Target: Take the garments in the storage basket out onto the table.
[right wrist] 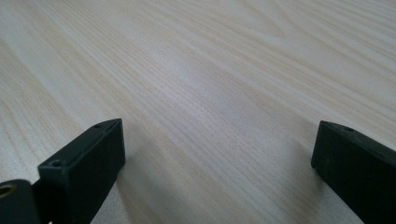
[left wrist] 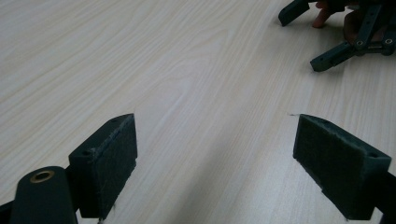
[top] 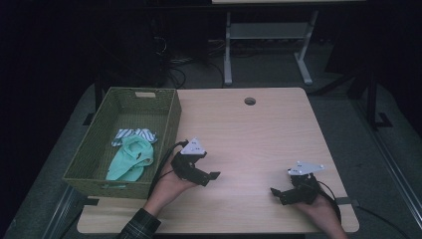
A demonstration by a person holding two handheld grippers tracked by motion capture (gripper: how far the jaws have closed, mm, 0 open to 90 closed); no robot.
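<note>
Left hand-held gripper (top: 211, 178) is sitting low over the worktop (top: 259, 134), jaws spread wide w/ nothing between them, just beside the basket (top: 89, 162). Right hand-held gripper (top: 276, 195) is resting near the worktop's front right edge, jaws also gaping wide, holding nothing. Mint cloth (top: 130, 159) is lying inside the basket, to the left of the left gripper, w/ the basket wall between. Striped cloth (top: 130, 134) is lying just behind it, touching it. Both cloths are well apart from the right gripper.
</note>
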